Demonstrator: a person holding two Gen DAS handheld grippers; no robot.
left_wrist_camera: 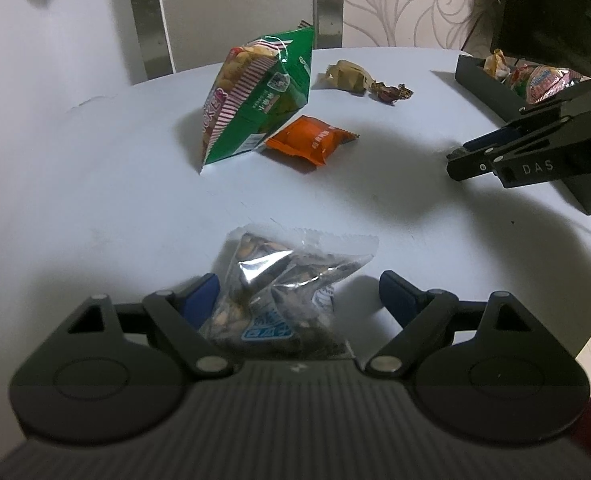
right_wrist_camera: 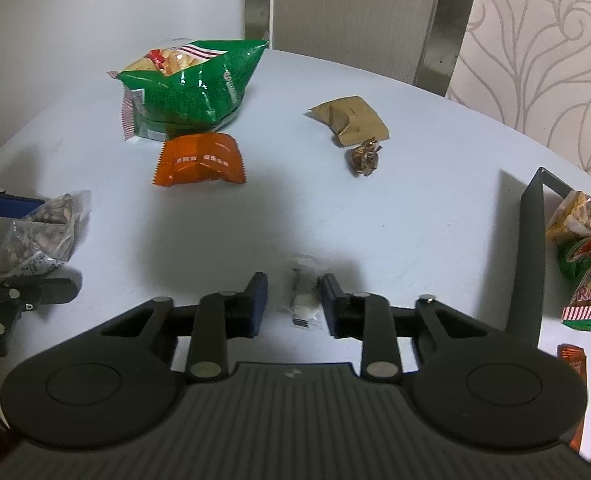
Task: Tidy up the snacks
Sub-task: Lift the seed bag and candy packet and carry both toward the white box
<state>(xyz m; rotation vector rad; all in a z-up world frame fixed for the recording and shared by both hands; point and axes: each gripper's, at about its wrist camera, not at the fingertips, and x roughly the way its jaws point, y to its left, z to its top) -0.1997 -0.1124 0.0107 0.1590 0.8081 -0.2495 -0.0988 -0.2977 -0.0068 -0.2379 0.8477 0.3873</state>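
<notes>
Loose on bench (right_wrist_camera: 415, 216): six packets counted.
Left gripper (left_wrist_camera: 295, 292): spread around one seed packet (left_wrist_camera: 291, 276).
Right gripper (right_wrist_camera: 293, 300): one clear sachet (right_wrist_camera: 305, 300) straddled, contact undeterminable.

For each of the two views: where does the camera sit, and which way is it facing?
Left wrist: on the left gripper, angled down over the white table; the seed packet lies between its fingers.
Right wrist: on the right gripper, angled down; a small clear packet lies between its fingers.
Shared: green bag, orange packet, tray, each other's gripper.
</notes>
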